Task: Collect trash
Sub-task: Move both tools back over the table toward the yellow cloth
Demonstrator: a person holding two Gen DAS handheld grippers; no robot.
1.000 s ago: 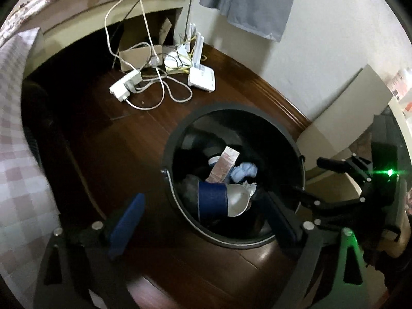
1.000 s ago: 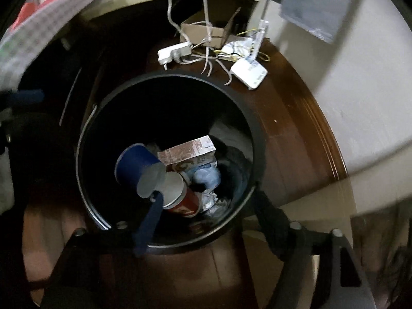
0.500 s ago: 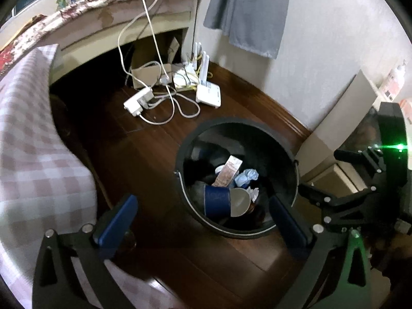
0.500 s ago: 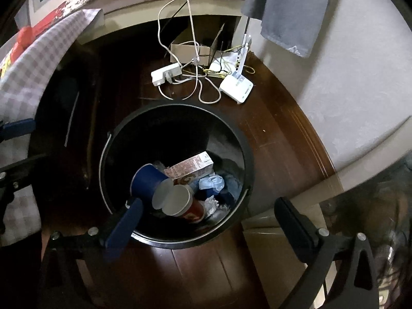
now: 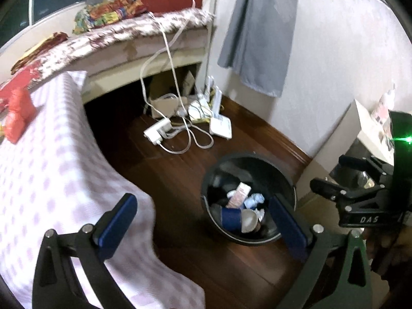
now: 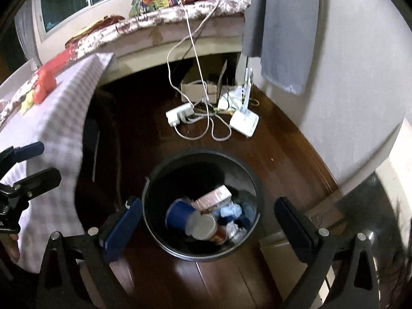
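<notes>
A black round bin (image 6: 200, 255) (image 5: 213, 229) stands on the dark wood floor. Inside lie a blue paper cup (image 6: 179, 213) (image 5: 230, 219), a brown carton (image 6: 213, 197) (image 5: 239, 191), a red-banded cup (image 6: 206, 228) and crumpled wrappers (image 6: 231, 209). My right gripper (image 6: 206, 219) hangs open high above the bin, nothing between its fingers. My left gripper (image 5: 203, 216) is open and empty too, above and left of the bin. Each gripper shows at the edge of the other's view: the right gripper's fingers (image 5: 332, 188), the left gripper's fingers (image 6: 28, 152).
A checked tablecloth (image 5: 51, 175) (image 6: 56, 128) hangs close on the left, with red packets (image 6: 43, 82) on top. Behind the bin lie a power strip (image 6: 180, 113), white cables, a router (image 6: 244, 122) and a cardboard box (image 6: 198, 87). A grey cloth (image 5: 257, 38) hangs on the wall.
Both grippers rose away from the bin, which looks smaller and lower in both views. The right jaws spread wider. The trash lies in the bin as before.
</notes>
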